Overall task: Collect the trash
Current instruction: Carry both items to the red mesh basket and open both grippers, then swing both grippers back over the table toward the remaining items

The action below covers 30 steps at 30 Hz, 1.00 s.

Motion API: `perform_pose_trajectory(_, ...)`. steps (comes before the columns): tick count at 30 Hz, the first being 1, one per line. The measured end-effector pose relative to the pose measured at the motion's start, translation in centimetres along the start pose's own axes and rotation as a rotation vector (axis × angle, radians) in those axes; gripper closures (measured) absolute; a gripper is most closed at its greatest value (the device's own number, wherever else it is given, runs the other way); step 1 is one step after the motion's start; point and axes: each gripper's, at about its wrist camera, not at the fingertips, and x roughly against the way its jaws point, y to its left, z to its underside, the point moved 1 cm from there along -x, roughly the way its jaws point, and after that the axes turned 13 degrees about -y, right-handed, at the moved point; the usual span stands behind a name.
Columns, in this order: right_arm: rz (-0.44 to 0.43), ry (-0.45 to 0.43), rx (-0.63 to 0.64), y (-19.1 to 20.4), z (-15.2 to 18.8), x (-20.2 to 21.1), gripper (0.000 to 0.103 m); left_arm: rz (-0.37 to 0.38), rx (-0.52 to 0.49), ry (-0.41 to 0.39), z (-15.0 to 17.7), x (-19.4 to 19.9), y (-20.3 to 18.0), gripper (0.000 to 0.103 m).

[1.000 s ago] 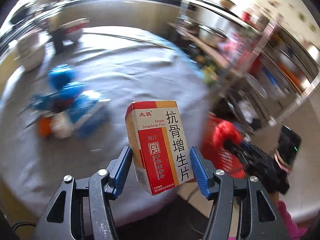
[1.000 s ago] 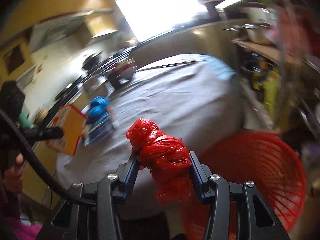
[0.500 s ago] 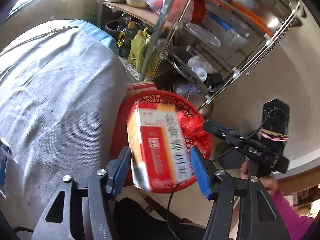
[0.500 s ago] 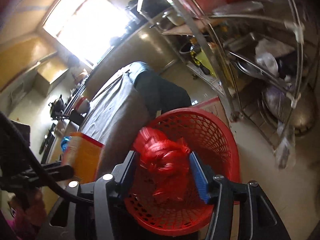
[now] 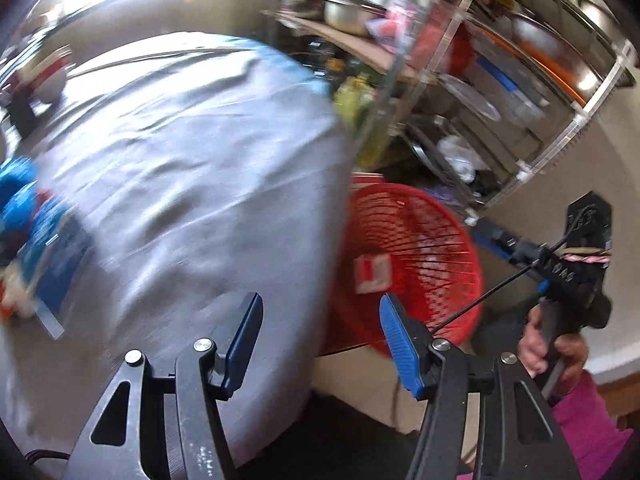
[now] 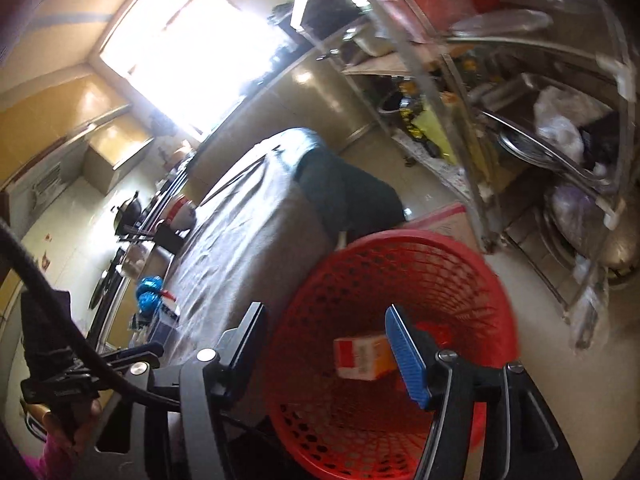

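The bench (image 5: 192, 184), draped in grey cloth, still carries the remaining trash: a blue-wrapped pile (image 5: 28, 216) at its far left side. The red basket (image 6: 400, 264) stands on the floor against the bench's end, with the metal rack (image 6: 560, 128) close behind it. The carton (image 6: 362, 354) lies inside the basket. Both tools are released and hold nothing: left tool (image 5: 320, 340), right tool (image 6: 326, 344). Return the left tool across the open cloth; keep the right tool above the basket rim and clear of the rack.
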Motion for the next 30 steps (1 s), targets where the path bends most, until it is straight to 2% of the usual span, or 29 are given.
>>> perform_pose_trajectory(5,-0.092,0.041,0.067,5.0,0.3,-2.8,0.038,-0.146,0.083,-0.056,2.8,3.8,6.0,0.041)
perform_pose_trajectory(9,-0.161,0.086,0.119,9.5,1.2,-5.4,0.038,-0.273,0.197,-0.1,5.3,7.4,12.0,0.041)
perform_pose_trajectory(12,-0.216,0.135,0.148,12.8,2.7,-7.6,0.038,-0.357,0.273,-0.133,6.6,9.8,15.6,0.041)
perform_pose_trajectory(15,-0.262,0.193,0.192,16.4,4.7,-9.5,0.038,-0.409,0.33,-0.156,7.7,11.4,18.1,0.041)
perform_pose_trajectory(18,-0.294,0.25,0.233,19.7,6.4,-11.3,0.038,-0.433,0.388,-0.172,8.4,12.4,20.0,0.041)
perform_pose_trajectory(25,-0.331,0.393,0.214,24.9,9.5,-15.5,0.038,-0.447,0.435,-0.199,9.1,13.0,21.7,0.041)
perform_pose_trajectory(30,-0.325,0.481,0.306,28.0,12.8,-16.6,0.038,-0.449,0.476,-0.198,10.0,13.5,23.2,0.041)
